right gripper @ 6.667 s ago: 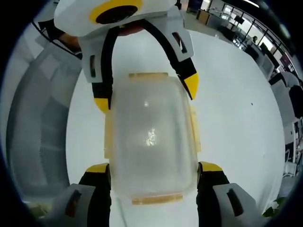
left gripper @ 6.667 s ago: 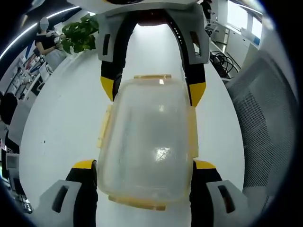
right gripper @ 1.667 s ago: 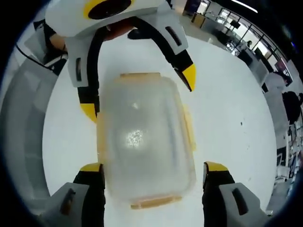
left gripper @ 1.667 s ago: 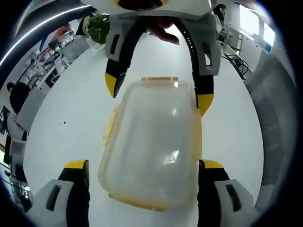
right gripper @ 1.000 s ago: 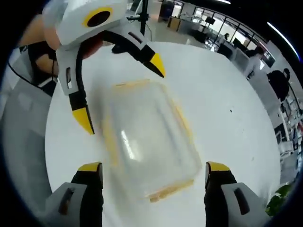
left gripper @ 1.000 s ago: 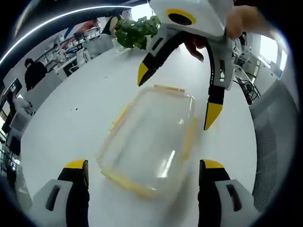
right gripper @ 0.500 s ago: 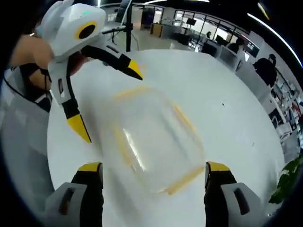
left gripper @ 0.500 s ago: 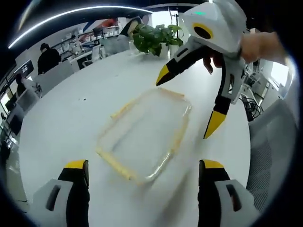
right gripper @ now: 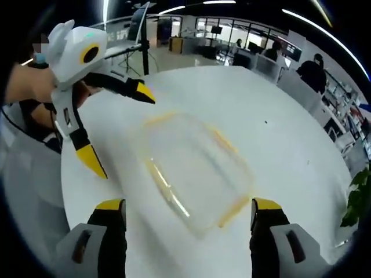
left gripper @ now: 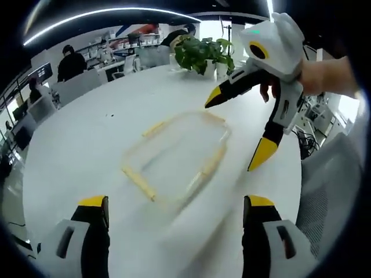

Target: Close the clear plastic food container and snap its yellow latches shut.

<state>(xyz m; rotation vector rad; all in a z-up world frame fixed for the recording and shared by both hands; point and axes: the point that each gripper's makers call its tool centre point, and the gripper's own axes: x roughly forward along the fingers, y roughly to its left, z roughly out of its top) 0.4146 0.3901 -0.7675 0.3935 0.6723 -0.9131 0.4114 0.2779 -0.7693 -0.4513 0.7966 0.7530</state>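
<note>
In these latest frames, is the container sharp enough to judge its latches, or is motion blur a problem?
Left gripper view: the container is smeared, its yellow latches soft streaks, while the right gripper is fairly crisp. Right gripper view: the container is equally blurred, its edges streaked; the left gripper reads sharper. Latch state cannot be judged.

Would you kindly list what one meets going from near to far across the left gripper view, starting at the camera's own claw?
Left claw → clear plastic food container with its yellow latches on the white table → potted plant at the table's far edge → office chairs and seated people beyond.
</note>
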